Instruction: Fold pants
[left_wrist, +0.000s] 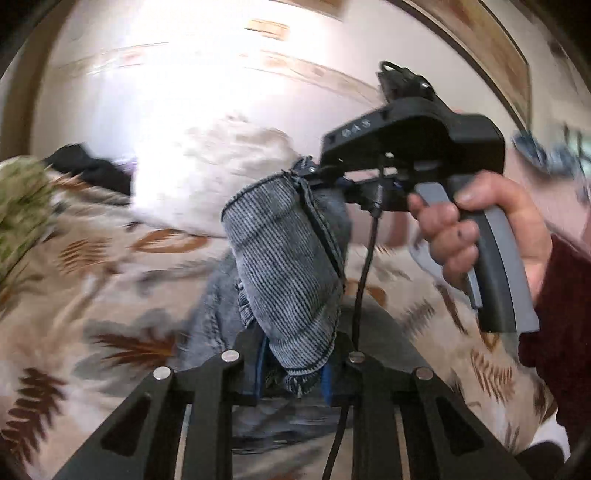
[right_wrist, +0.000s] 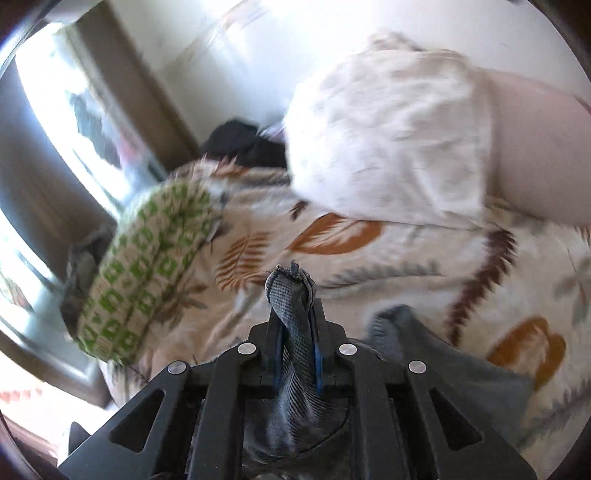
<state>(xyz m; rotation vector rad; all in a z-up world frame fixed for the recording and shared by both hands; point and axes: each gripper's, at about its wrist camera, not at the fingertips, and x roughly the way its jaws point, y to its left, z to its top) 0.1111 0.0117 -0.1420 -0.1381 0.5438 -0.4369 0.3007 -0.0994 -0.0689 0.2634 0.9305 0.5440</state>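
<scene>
The grey-blue denim pants (left_wrist: 284, 266) hang in the air above a bed, held by both grippers. My left gripper (left_wrist: 295, 373) is shut on the pants' lower edge. My right gripper (left_wrist: 314, 173), seen from the left wrist view with a hand on its handle, is shut on the pants' upper corner. In the right wrist view my right gripper (right_wrist: 295, 317) pinches a frayed fold of the pants (right_wrist: 291, 295), and more denim (right_wrist: 424, 354) drapes below at the right.
The bed has a leaf-print bedspread (right_wrist: 369, 258). A white pillow (right_wrist: 388, 147) lies at the head. A green-patterned cushion (right_wrist: 144, 273) is at the left, dark clothing (right_wrist: 240, 144) behind it. A window (right_wrist: 55, 129) is at far left.
</scene>
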